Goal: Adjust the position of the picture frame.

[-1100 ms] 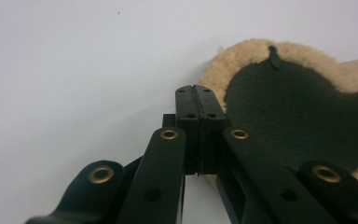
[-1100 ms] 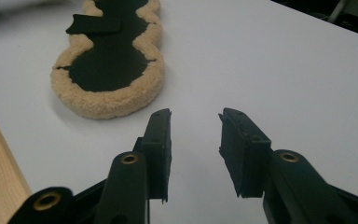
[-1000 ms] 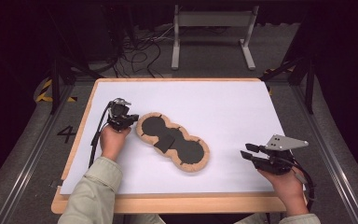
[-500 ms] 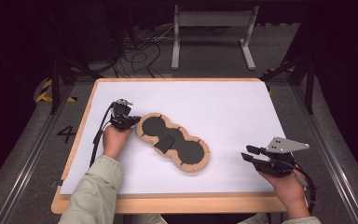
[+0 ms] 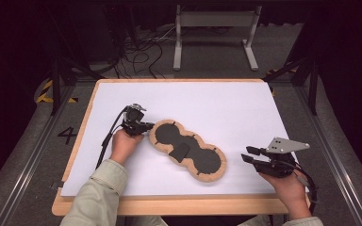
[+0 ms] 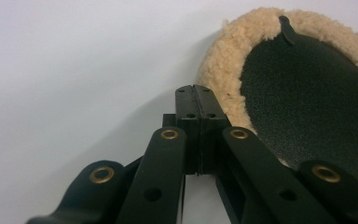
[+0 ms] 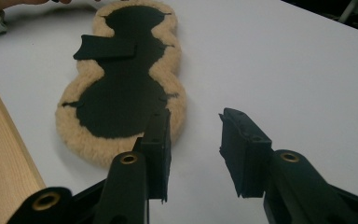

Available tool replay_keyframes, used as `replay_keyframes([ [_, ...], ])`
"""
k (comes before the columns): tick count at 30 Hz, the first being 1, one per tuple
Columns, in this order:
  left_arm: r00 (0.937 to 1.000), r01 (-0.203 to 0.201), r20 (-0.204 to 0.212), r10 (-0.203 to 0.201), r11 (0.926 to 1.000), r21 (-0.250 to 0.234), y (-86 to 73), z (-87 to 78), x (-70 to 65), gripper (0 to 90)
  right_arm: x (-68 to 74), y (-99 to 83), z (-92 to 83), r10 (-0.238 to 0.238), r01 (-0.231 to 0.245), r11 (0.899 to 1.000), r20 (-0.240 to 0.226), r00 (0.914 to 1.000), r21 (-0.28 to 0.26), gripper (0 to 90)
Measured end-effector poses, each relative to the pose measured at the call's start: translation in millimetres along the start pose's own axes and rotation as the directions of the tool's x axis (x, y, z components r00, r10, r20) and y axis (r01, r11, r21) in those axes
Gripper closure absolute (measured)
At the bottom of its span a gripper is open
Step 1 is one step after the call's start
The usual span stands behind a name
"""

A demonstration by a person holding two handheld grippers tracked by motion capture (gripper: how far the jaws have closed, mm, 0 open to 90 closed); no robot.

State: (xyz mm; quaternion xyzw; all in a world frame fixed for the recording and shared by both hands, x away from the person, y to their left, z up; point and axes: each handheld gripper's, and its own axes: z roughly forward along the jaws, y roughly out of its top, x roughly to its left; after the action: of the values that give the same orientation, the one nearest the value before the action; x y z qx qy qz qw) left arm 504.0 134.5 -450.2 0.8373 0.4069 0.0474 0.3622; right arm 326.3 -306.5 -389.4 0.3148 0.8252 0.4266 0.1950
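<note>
1. Sitting nearest the person, the right gripper (image 5: 252,157) rests low over the white table (image 5: 226,108) just beside the near end of the fleece pad (image 5: 188,149), apart from it; its jaws stand partly apart with nothing between them.
2. Lying at an angle across the middle of the table, the pad is a peanut-shaped piece with a black face, a cream fleece rim and a small black strap (image 5: 179,150) across its waist.
3. At the pad's far end, the left gripper (image 5: 146,126) has its jaws pressed fully together, tips at the fleece edge.
4. My reading: the step in hand is nudging or pinning the far end with the closed left tips. Next, the right gripper would need to come in over the near rim and close on it.
5. The left gripper view shows the shut tips (image 6: 197,100) just beside the woolly rim (image 6: 223,70); whether they touch it I cannot tell. The right gripper view shows the empty gap and a wooden board edge (image 7: 4,158).
</note>
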Motion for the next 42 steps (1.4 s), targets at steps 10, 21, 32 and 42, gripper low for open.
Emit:
replay_keyframes([
  [10,0.9988,-0.039,0.029,0.04,0.9992,-0.009,4.3,-5.4,-19.4,88.0,21.3,5.6,15.6,-0.039,0.043,0.998,-0.084,0.9957,0.049,77.9],
  [21,0.9964,-0.022,0.081,0.026,0.9981,-0.057,2.6,-21.9,-17.9,75.2,62.2,17.2,46.7,-0.11,0.138,0.984,-0.224,0.9684,0.114,89.7],
  [32,0.9957,0.001,0.092,0.005,0.9975,-0.071,4.0,-24.3,-17.8,62.3,81.8,11.7,68.7,-0.131,0.19,0.965,-0.293,0.9472,0.181,90.0],
  [42,0.9957,0.025,0.09,-0.019,0.9972,-0.07,4.1,-24.4,-16.1,52.6,94.0,9.4,85.0,-0.126,0.208,0.952,-0.329,0.9358,0.226,90.0],
])
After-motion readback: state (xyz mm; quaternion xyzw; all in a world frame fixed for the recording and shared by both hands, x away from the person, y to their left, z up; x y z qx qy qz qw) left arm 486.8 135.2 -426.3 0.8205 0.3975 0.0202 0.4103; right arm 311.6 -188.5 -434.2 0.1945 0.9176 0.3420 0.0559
